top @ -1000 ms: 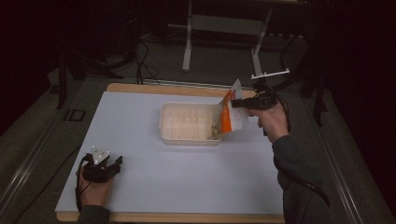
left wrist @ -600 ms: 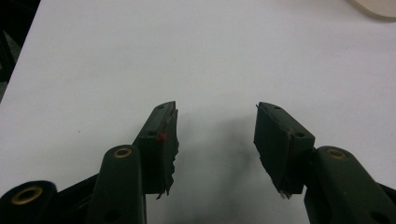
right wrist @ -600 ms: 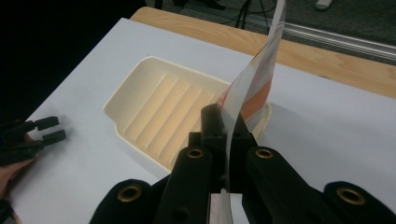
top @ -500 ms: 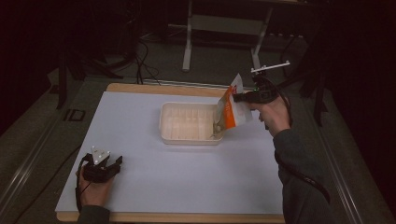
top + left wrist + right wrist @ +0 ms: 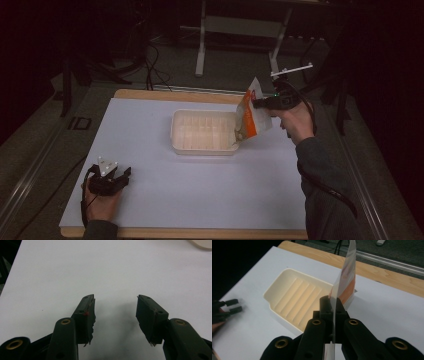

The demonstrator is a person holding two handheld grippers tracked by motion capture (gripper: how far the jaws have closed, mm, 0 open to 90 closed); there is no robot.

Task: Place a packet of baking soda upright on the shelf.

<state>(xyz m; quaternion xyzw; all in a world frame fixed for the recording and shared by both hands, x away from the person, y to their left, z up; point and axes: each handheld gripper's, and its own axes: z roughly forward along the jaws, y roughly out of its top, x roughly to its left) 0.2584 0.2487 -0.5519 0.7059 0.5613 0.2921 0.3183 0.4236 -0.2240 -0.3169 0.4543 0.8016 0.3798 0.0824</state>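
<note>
High view: a pouch (image 5: 253,114) is pinched by the right gripper (image 5: 261,103) at the tray's (image 5: 204,145) 3 o'clock rim, long axis tilted, mouth toward 7 o'clock. Left gripper view: the left gripper (image 5: 115,312) is spread over bare table (image 5: 125,270). Right gripper view: the pouch (image 5: 345,282) is seen edge-on, the ribbed tray (image 5: 294,298) at 10 o'clock.

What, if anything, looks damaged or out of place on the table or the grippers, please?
The left gripper has frayed, ragged pads on both open jaws. Otherwise nothing: the packet is tilted over the tray, with no spill visible.
</note>
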